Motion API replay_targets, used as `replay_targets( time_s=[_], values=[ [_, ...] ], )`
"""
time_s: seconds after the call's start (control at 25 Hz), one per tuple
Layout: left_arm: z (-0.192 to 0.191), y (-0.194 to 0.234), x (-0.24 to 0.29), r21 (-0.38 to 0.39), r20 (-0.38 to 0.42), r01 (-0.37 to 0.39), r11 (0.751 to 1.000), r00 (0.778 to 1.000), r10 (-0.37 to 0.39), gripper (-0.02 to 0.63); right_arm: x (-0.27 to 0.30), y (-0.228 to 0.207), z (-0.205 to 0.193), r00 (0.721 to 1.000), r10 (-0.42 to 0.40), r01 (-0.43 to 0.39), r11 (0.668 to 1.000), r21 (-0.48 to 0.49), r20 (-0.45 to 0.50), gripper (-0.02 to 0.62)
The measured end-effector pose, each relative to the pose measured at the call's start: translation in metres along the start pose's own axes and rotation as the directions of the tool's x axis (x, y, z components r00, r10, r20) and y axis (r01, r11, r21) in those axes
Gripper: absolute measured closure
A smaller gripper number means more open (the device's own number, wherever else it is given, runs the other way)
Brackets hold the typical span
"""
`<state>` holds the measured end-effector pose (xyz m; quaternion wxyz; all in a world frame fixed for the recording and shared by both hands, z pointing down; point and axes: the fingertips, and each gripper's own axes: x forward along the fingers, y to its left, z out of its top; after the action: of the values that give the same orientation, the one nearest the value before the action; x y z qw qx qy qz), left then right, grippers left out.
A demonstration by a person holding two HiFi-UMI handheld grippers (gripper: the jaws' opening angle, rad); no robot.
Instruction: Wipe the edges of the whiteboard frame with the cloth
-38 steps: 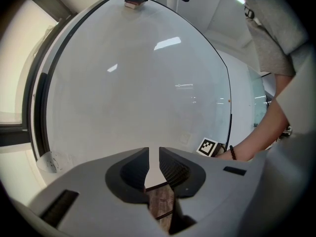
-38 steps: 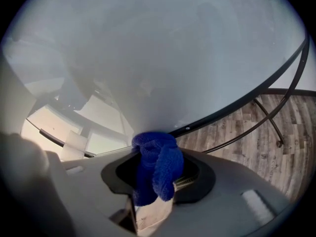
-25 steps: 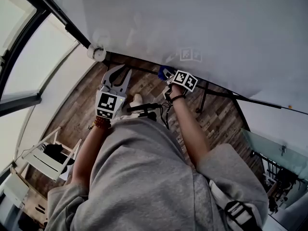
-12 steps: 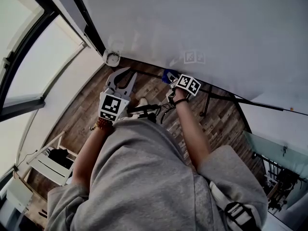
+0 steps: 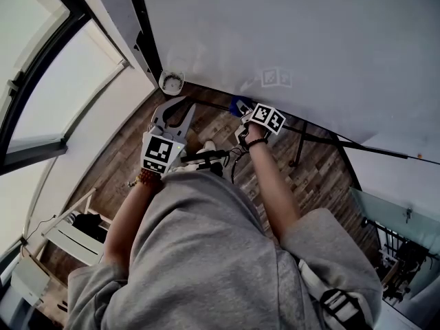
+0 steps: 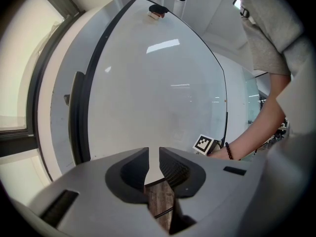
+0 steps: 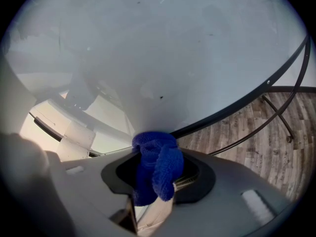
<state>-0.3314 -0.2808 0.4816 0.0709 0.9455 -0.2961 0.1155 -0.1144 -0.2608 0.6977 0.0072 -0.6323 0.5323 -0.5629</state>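
Grips cloth (image 7: pixel 165 169) in right gripper (image 7: pixel 154 158), seemingly pressed against the frame's (image 7: pixel 244 101) near edge. Holds left gripper (image 6: pixel 153 155) further left, jaws slightly apart, empty.

Grey sweatshirt (image 5: pixel 206 253), sleeves ending near the elbows; beaded bracelet (image 5: pixel 143 177) on the left wrist, dark band (image 5: pixel 253 141) on the right. Pale grey left gripper (image 5: pixel 179 110) and right gripper (image 5: pixel 240 108) bear black-and-white marker cubes (image 5: pixel 157 150); black buckled strap (image 5: pixel 337 301) at five o'clock.

This looks like an office or meeting room: a big whiteboard (image 5: pixel 309 40) on a metal stand (image 5: pixel 297 143), wood-plank floor (image 5: pixel 320 167), tall windows (image 5: pixel 62 81) alongside.
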Motion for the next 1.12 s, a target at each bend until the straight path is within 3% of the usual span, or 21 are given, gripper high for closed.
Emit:
replay_targets(
  time_s=[1.12],
  values=[
    [-0.007,0.031,-0.013,-0.008,-0.002,-0.062,0.998,0.998,0.062,0.552,0.048,0.07,-0.035,0.991,0.107,-0.107,0.994,0.003,-0.079,0.425]
  ],
)
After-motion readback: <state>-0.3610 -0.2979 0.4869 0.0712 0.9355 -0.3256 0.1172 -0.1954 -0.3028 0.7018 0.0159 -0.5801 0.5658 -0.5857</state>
